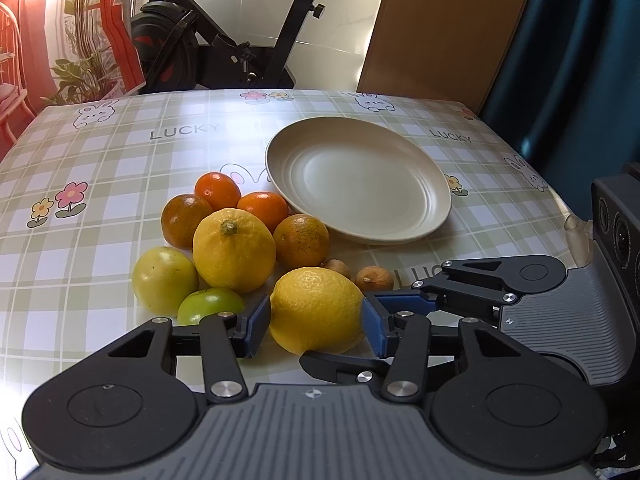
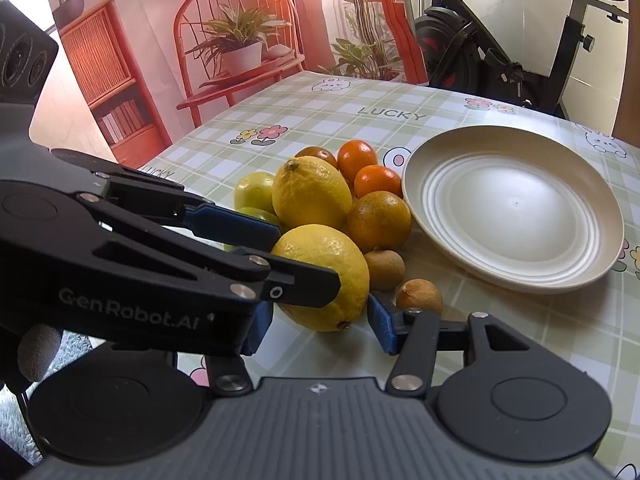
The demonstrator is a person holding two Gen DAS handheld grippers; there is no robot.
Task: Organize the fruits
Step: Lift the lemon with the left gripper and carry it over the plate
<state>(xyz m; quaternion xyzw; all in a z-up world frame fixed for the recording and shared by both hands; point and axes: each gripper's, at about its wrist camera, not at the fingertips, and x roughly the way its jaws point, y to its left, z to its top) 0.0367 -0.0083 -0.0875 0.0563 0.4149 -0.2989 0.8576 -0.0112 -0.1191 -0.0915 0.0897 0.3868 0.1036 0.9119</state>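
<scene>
Checked tablecloth, green-and-white, printed with flowers, rabbits and the word LUCKY; bears all items below.

Plate, cream, ridged, round; sits right of the fruit heap, nothing on it; its near-left rim lies close to the oranges.

Near lemon, yellow, front of the heap on the cloth; stands between the blue pads of the left gripper; left pad just beside its skin, right pad at or touching its other side; jaws stand apart around it, firm clamping cannot be told.

Right gripper; enters the left view from the right, its blue finger reaching toward the same lemon; in its own view the fingers stand apart with the lemon's near end between them; the left gripper's arm crosses in front.

Second lemon, stem end up, behind the near one; touches neighbouring fruit.

Oranges, four: two bright at the rear, two darker, speckled, flanking the second lemon.

Pale yellow-green fruit and green fruit, left front of the heap.

Two small brown fruits, between the near lemon and the plate.

Exercise bike, beyond the table's far edge.
</scene>
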